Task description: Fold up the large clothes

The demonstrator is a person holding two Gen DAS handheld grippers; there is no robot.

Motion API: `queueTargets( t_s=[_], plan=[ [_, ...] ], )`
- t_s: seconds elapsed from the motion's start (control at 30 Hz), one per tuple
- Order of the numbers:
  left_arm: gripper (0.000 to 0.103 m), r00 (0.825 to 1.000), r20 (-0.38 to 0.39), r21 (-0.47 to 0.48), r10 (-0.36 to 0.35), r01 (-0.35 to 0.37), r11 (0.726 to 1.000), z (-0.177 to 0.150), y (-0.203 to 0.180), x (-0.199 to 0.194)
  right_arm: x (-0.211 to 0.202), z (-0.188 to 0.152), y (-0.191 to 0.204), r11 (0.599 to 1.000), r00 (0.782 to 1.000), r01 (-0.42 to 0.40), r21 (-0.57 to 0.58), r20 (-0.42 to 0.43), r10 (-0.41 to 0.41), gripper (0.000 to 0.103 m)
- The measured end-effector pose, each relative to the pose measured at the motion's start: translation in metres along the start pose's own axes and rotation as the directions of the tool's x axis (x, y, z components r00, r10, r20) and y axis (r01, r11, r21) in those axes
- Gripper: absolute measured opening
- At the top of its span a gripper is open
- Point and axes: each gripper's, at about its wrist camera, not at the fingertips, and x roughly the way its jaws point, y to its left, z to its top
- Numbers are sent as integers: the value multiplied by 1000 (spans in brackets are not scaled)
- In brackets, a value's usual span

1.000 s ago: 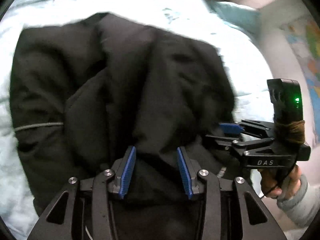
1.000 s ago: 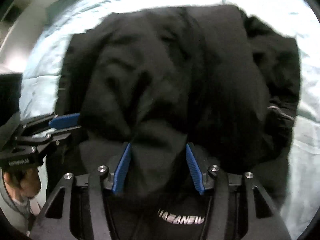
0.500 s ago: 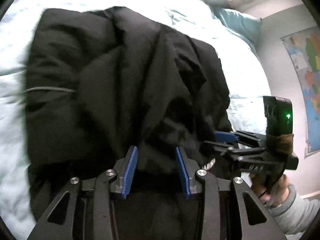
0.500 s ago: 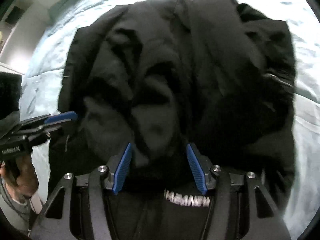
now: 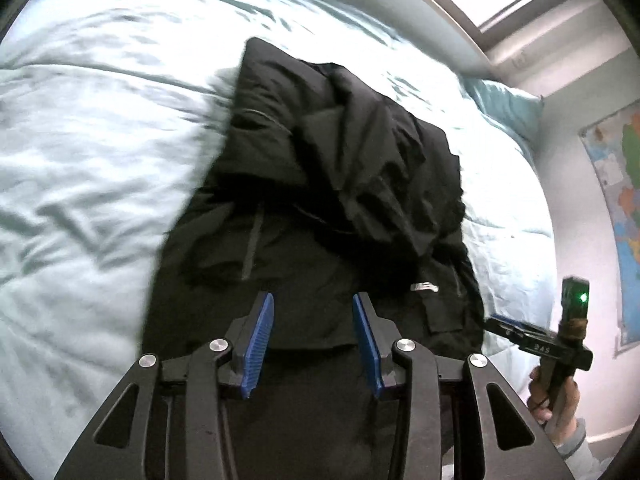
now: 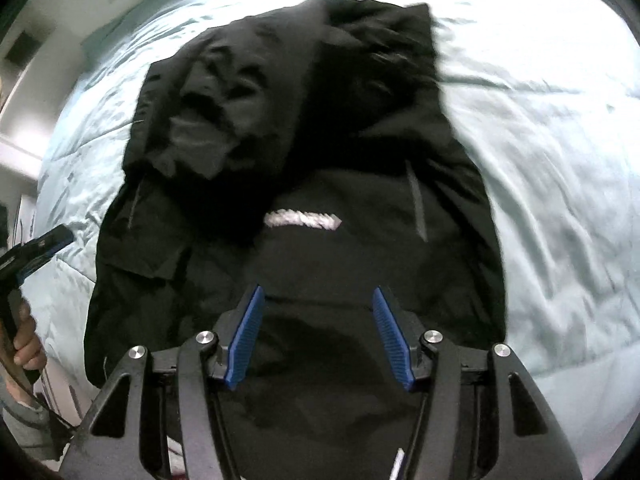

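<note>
Black jacket (image 5: 320,208) motion-blurred, near hem hidden behind both half-open tools, grip perhaps on it, unclear

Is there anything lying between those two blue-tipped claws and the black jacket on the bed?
Nothing visible does. The black jacket lies on the pale blue bedding directly under the left gripper and the right gripper, with its near edge already up between both sets of blue pads.

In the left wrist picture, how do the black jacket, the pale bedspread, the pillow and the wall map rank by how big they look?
1. Bedspread, filling most of the view.
2. Black jacket, lying on it.
3. Pillow and wall map: they look alike, both small, squeezed at the edge and partly cut off, so I would not rank them.
</note>
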Motion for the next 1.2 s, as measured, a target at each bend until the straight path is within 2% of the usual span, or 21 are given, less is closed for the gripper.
queueTargets(
  t_s=[0.17, 0.37, 0.43, 0.5, 0.7, 0.77, 0.97, 1.13, 1.2],
  plan=[
    [42, 997, 44, -34, 66, -65, 997, -26, 18, -33, -16, -24, -29, 997, 1000, -1, 80, 18, -1, 61],
    [43, 995, 14, -172, 98, -94, 981, -58, 51, -46, -30, -56, -64, 985, 1000, -27, 169, 12, 25, 64],
    [51, 987, -14, -218, 161, -160, 963, -72, 65, -45, -32, -68, -75, 981, 1000, -13, 192, 1, 13, 64],
    [57, 984, -44, -273, 175, -180, 945, -87, 80, -43, -32, -80, -84, 979, 1000, -7, 206, -6, 8, 64],
    [63, 991, -108, -424, 78, -117, 898, -129, 115, -35, -25, -107, -106, 977, 998, 50, 208, -54, -40, 64],
    [63, 987, -138, -436, 87, -139, 889, -142, 121, -30, -19, -113, -112, 978, 996, 56, 203, -81, -41, 64],
    [63, 982, -184, -453, 45, -125, 883, -165, 129, -18, 6, -133, -121, 981, 987, 41, 192, -158, -10, 64],
    [63, 981, -190, -449, 37, -120, 885, -173, 131, -13, 25, -144, -128, 973, 981, 28, 228, -195, 17, 64],
    [63, 981, -193, -446, 35, -119, 887, -174, 131, -11, 29, -145, -132, 968, 980, 7, 251, -196, 44, 68]
  ],
)
